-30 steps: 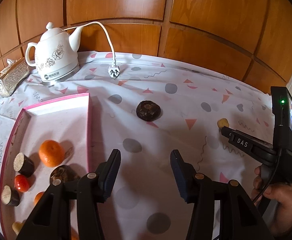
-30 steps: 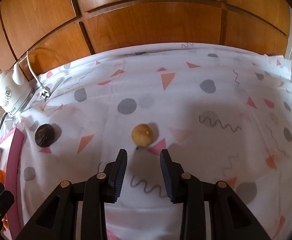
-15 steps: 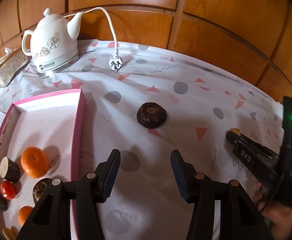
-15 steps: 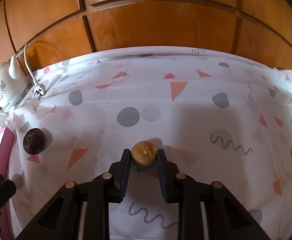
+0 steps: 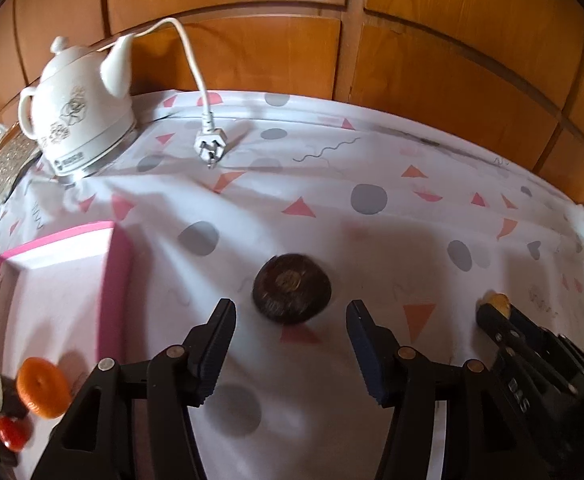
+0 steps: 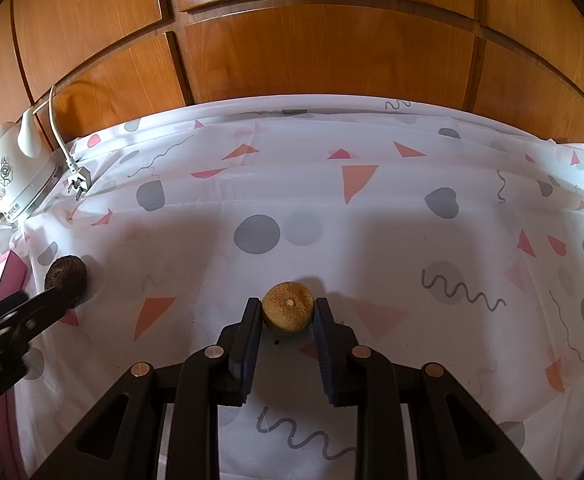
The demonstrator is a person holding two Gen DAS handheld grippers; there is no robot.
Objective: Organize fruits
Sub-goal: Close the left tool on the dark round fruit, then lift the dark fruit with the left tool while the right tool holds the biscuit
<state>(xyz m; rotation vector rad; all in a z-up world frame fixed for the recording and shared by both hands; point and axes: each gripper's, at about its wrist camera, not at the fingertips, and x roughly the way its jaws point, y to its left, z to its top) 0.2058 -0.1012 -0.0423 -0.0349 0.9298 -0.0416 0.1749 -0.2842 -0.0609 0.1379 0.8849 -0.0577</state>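
Both tongs are matte black plastic. The left tongs have two tapering fingers with ribbed dark-blue pads and round silver-tan rivets on the linkage arms. The right tongs match (same rivets, triangular cut-outs in the outer arms), and their side bears pale lettering.

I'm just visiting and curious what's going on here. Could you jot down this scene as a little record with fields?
Setting: patterned tablecloth in front of wood panels
Left tongs: jaws opening, nothing gripped, dark brown fruit just ahead of them
Right tongs: shut on a small tan fruit
Pink tray: holds an orange, a small red fruit and other pieces
Far left: white kettle, its plug lying loose on the cloth
Fruit outside the tray: two
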